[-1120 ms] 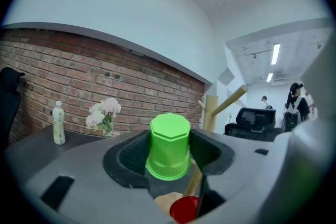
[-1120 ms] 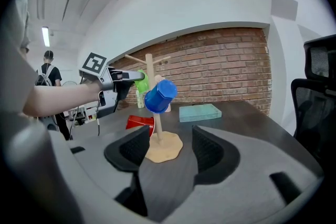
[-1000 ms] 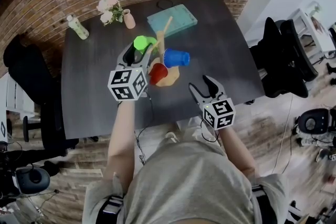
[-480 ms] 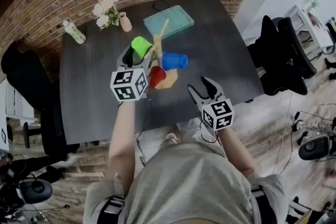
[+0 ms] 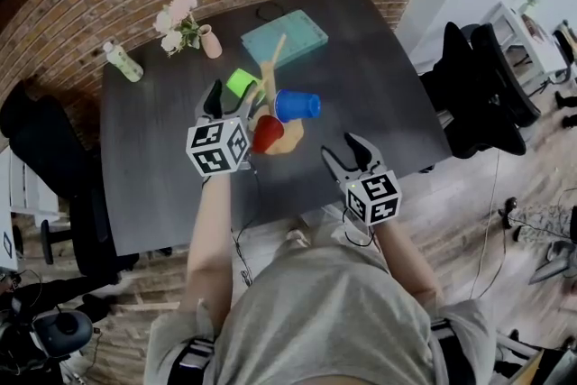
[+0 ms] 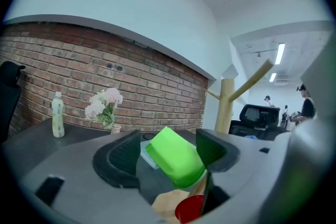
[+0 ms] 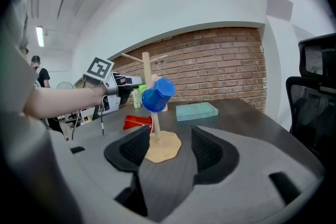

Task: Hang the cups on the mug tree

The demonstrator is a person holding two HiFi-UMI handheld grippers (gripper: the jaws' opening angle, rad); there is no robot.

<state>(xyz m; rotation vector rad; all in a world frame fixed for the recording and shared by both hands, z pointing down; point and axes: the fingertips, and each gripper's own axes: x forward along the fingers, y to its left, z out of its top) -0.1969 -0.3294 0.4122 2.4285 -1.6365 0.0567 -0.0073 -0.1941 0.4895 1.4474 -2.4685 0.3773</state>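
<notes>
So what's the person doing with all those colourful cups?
A person with a claw in each hand is hanging cups on a wooden mug tree. The left claw is opening around the green cup, up by the branches, as if letting go. The blue cup already hangs on a branch; the red cup sits low near the base. The right claw hangs open and empty, back from the tree.

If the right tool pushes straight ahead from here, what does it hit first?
Probably the mug tree's base, which lies dead ahead between the right tool's open jaws. The blue cup hangs higher up on the tree. Depth is hard to judge.
</notes>
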